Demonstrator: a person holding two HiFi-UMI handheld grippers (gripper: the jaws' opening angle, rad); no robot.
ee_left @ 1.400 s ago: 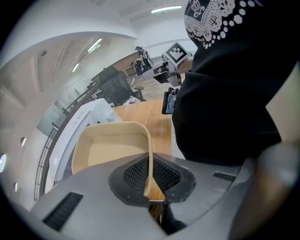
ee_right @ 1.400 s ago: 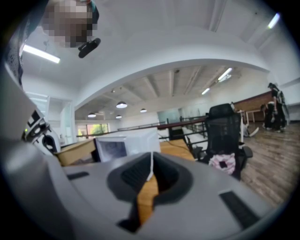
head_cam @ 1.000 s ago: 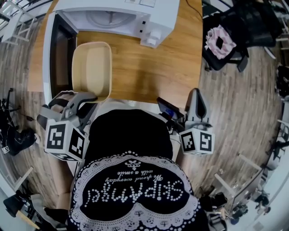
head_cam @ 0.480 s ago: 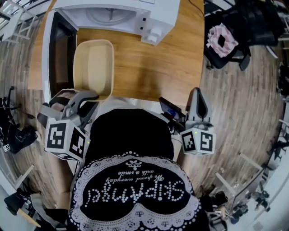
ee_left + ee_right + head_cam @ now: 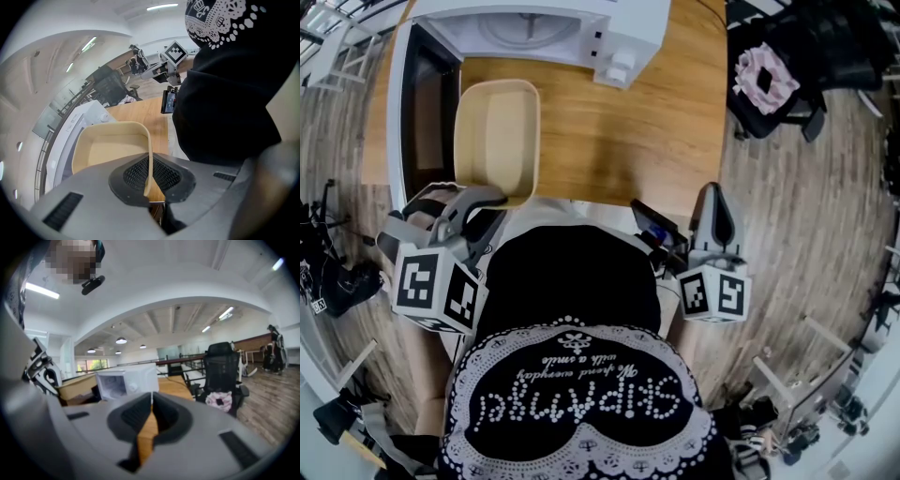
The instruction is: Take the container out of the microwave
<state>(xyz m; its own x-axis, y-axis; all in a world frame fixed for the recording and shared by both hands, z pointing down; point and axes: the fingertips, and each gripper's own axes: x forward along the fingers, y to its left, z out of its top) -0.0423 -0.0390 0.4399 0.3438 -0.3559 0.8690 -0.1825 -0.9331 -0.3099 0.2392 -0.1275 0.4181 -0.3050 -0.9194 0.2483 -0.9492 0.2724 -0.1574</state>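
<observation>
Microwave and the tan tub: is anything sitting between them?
No. The head view shows only a strip of bare wooden table between the microwave and the tub, whose near rim the left gripper pinches.

Wood floor (image 5: 787,234), black office chair (image 5: 830,47)

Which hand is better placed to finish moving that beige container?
Left, probably. The left gripper is shut on the container's near rim, in front of the open microwave. The right gripper is shut, empty, and off by the table's near edge, apart from it.
</observation>
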